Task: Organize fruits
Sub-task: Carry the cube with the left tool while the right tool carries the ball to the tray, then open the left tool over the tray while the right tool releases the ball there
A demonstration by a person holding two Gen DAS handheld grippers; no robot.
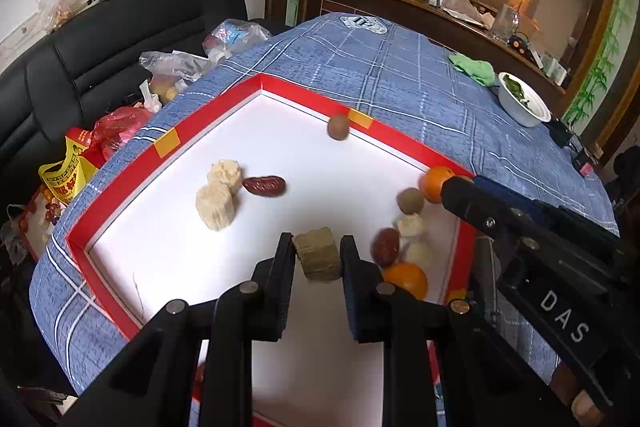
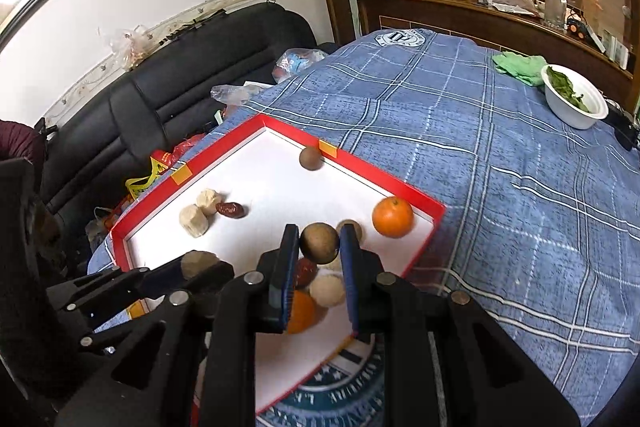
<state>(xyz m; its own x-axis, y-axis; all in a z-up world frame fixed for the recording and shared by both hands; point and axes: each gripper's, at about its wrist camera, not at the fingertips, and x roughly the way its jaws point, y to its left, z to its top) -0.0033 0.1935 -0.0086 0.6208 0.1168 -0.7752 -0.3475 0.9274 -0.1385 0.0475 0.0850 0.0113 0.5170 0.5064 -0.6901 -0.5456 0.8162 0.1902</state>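
Open white floor across the middle and lower left of the tray (image 1: 120, 223), between the pale puffed pair with a red date (image 1: 265, 185) at centre left and the cluster of oranges, dates and pale pieces crowding the right wall. Lone brown ball (image 1: 338, 126) against the far rim. Blue cloth (image 2: 500, 207) bare at right, up to the white bowl (image 2: 576, 103).

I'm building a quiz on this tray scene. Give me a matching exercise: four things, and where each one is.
1. brown cube
2. round brown fruit
3. red date
4. white bowl

a. on the blue cloth
b. in the right gripper
c. beside two pale blocks
d. in the left gripper

Pairs: 1-d, 2-b, 3-c, 4-a
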